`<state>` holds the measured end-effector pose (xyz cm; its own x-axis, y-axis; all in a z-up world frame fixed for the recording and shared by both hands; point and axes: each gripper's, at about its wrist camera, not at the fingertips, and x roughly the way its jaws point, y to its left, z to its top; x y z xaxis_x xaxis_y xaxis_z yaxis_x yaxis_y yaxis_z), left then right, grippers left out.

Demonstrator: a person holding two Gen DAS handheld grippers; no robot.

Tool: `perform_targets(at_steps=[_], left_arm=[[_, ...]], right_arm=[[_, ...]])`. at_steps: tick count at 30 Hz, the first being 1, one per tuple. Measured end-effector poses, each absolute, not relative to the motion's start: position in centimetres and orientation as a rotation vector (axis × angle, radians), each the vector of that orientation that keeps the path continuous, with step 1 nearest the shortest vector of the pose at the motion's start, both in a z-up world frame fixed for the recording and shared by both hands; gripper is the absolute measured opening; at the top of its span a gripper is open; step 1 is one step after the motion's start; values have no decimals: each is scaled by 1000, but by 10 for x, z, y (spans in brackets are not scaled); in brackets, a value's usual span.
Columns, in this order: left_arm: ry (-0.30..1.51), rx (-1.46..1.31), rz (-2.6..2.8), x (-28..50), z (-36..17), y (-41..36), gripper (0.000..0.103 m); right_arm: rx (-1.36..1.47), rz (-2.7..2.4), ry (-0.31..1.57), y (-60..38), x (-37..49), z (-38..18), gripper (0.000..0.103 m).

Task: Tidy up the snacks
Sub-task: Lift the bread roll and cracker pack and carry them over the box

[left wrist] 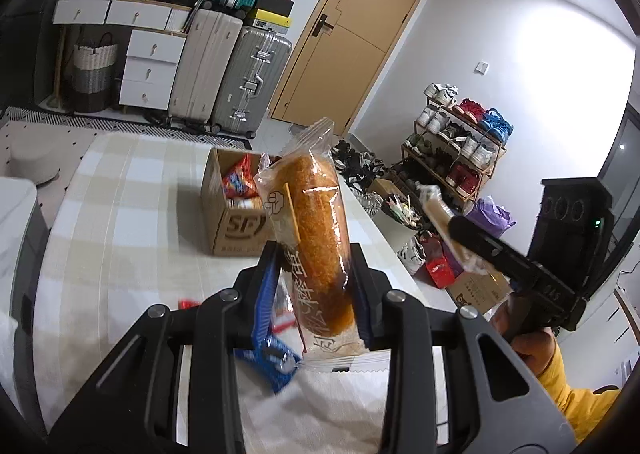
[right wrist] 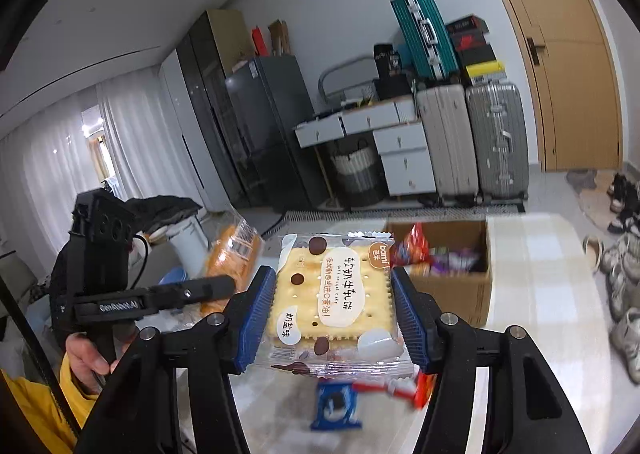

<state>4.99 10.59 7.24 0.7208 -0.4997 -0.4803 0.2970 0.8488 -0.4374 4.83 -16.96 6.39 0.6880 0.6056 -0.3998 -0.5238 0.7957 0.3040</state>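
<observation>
Now the left claw (left wrist: 316,270) grips a bread roll (left wrist: 320,222), the right claw (right wrist: 334,314) a cracker pack (right wrist: 334,294); carry both level over the box (right wrist: 460,290) ahead before letting go.

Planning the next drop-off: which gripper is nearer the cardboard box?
Hard to call, perhaps the left gripper: both sit short of the cardboard box, the right gripper across from it, each holding a snack.

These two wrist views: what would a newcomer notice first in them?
First, the left gripper clamps a long orange bread roll in clear wrap, held above the checked table. The right gripper grips a square cracker packet. Behind both stands an open cardboard box holding snacks.
</observation>
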Motion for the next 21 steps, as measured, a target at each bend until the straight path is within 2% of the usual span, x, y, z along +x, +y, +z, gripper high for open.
perform_targets(at_steps=[3,15,21], left_arm=[[630,-350,-455,76,80,104,30],[677,-324,-446,211,94,79,30],[716,-302,-424,279,90,54,30]], right_arm=[[168,628,450,-173,61,76,59],[161,570,410,-185,163,105,59],[169,552,468,-185,229,99,59]])
